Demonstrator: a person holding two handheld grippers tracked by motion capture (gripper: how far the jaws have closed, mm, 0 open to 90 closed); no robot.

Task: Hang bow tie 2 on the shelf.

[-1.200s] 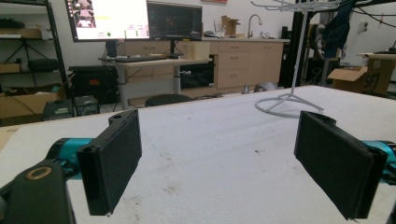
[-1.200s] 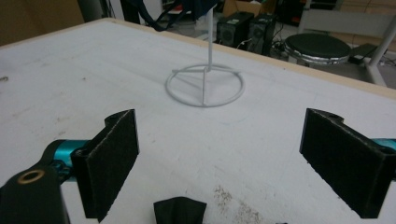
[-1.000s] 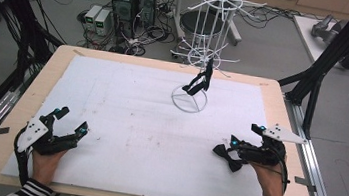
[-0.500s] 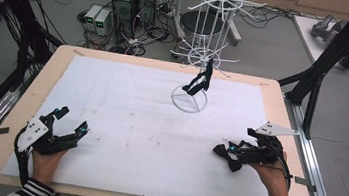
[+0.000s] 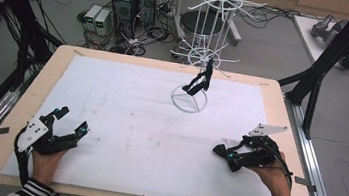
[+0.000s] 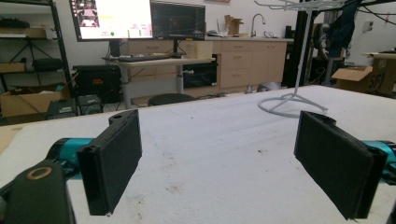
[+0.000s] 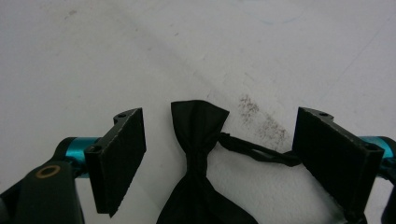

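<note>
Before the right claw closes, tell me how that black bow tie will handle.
The bow tie looks like soft cloth, so it will probably droop when lifted. Its thin strap would likely trail behind. It seems light, lying flat on the white mat, unlikely to roll.

A black bow tie lies flat on the white mat near its right edge, toward the near corner. Its thin black strap trails off from the knot.
</note>
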